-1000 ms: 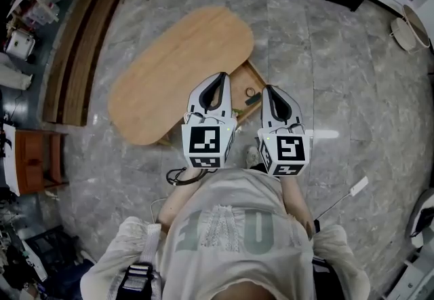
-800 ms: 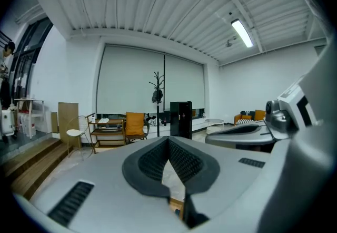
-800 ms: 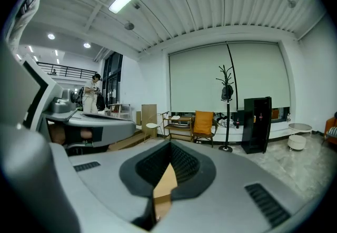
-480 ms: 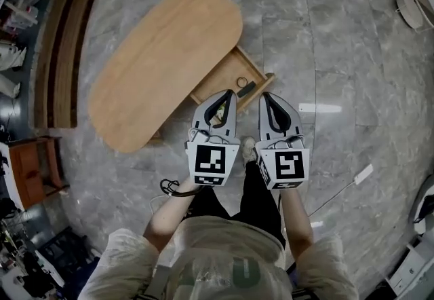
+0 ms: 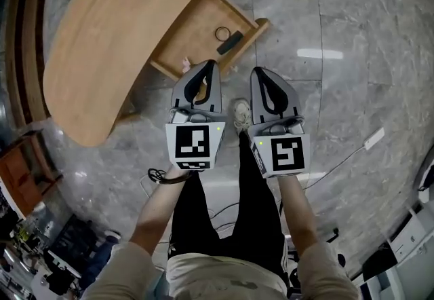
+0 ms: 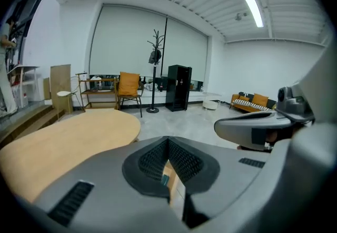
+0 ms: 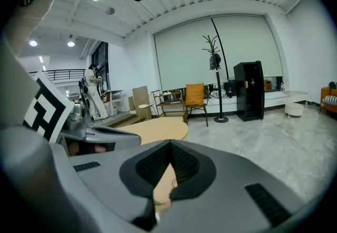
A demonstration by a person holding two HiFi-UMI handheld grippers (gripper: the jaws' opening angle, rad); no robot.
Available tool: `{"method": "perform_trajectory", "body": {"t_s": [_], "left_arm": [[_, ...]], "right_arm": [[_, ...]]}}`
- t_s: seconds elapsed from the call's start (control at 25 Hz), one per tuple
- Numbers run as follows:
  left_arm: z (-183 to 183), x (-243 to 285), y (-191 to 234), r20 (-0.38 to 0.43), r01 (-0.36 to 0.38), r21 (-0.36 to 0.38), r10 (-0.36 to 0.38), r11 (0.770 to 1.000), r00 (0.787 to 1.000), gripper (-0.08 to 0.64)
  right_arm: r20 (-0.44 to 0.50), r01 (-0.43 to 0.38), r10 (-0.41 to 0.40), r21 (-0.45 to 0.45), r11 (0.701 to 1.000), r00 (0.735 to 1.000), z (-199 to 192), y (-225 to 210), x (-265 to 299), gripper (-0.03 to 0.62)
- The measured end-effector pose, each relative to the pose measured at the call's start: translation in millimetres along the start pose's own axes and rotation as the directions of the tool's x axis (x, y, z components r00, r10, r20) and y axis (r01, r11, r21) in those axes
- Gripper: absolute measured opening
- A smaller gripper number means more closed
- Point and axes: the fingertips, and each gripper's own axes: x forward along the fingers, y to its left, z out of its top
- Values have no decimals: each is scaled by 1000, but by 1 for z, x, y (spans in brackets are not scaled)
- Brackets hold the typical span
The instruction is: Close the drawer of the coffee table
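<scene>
The oval wooden coffee table fills the upper left of the head view. Its drawer stands pulled out toward me, with a dark ring and a small black bar lying inside. My left gripper is shut and empty, its tips over the drawer's near edge. Beside it, my right gripper is also shut and empty, over the floor just short of the drawer's front corner. In the left gripper view the shut gripper points past the table top. The right gripper likewise faces the table.
My legs and a shoe are under the grippers on the marble floor. A white power strip with its cable lies to the right. A wooden bench runs along the left. Far off stand an orange chair, a coat stand and a black cabinet.
Both grippers have sunk together toward the drawer. The table and drawer now show larger and higher in the head view. The jaws have stayed shut.
</scene>
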Motion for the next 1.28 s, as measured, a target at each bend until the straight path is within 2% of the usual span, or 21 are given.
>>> {"method": "perform_trajectory", "body": {"t_s": [0.16, 0.4, 0.52, 0.6, 0.72, 0.76, 0.88, 0.96, 1.28], "left_arm": [[-39, 20, -11, -27, 14, 21, -14, 1000, 1000, 8], [-69, 30, -28, -75, 38, 31, -36, 999, 997, 8], [-81, 42, -33, -115, 43, 83, -33, 996, 993, 8], [-100, 58, -37, -179, 72, 123, -49, 990, 983, 9], [-141, 87, -44, -296, 146, 143, -98, 979, 950, 143], [-156, 95, -45, -337, 164, 156, -104, 974, 936, 157], [-198, 115, -44, -453, 208, 215, -92, 954, 887, 161], [-218, 124, -42, -503, 219, 248, -67, 944, 862, 161], [-266, 139, -28, -617, 236, 335, 23, 912, 787, 146]], "right_arm": [[-40, 6, -6, 2, 1000, 999, -48, -11, 11, 6], [-71, 16, -15, 7, 1000, 997, -80, -21, 9, 6], [-101, 18, -15, 26, 999, 995, -85, -24, 6, 6], [-111, 15, -13, 22, 1000, 994, -88, -26, 5, 6], [-135, 10, -8, 15, 1000, 991, -97, -31, 1, 6], [-145, 8, -6, 15, 1000, 989, -101, -32, 0, 6], [-179, -5, 7, 15, 1000, 984, -115, -34, -5, 6], [-203, -19, 21, 13, 1000, 979, -125, -33, -8, 6], [-255, -73, 78, 32, 997, 964, -147, -22, -9, 6]]}}
